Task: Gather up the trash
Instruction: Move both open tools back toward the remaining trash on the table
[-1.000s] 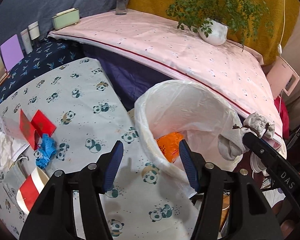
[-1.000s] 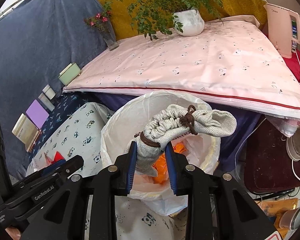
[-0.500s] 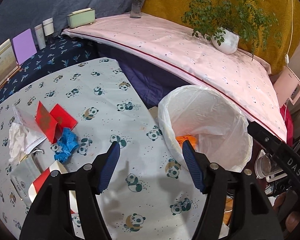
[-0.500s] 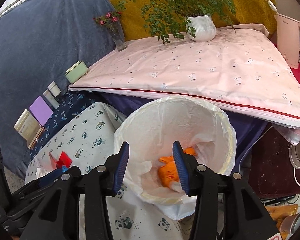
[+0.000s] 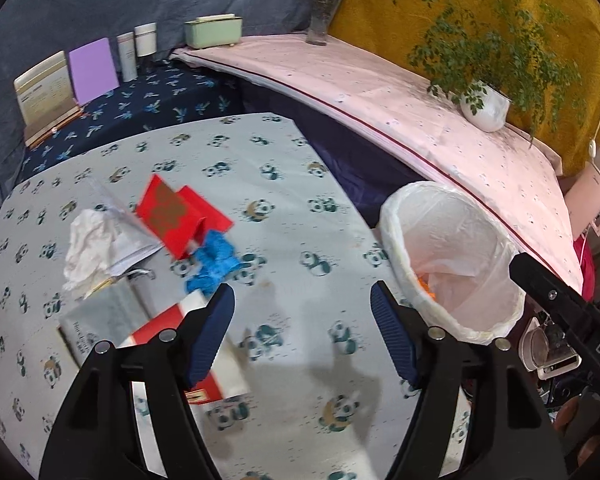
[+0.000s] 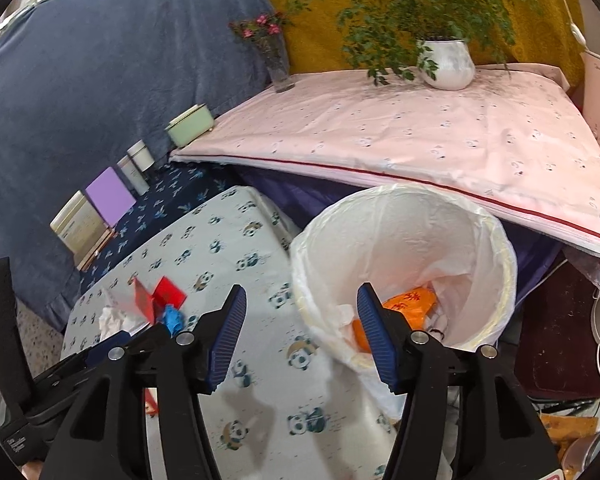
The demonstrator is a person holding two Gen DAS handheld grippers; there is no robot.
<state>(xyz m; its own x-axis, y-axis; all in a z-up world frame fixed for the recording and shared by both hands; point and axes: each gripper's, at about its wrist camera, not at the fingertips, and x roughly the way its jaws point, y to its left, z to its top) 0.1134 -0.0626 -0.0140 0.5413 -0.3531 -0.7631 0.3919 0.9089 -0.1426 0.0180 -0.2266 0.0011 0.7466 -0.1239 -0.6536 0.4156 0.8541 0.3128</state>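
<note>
Half-hidden orange wrapper (image 6: pixel 410 304) behind right gripper (image 6: pixel 302 332) fingers (image 6: pixel 374 336)

Home room, potted plant (image 6: pixel 446 62), flower vase (image 6: pixel 278 66), lined bin (image 6: pixel 404 280)

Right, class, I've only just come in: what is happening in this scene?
A person with a gripper in each hand is clearing trash off a panda-print table into a lined bin. Both the left gripper and right gripper are open and empty, jaws just widened. Red envelopes, crumpled tissue and blue scraps remain.
</note>
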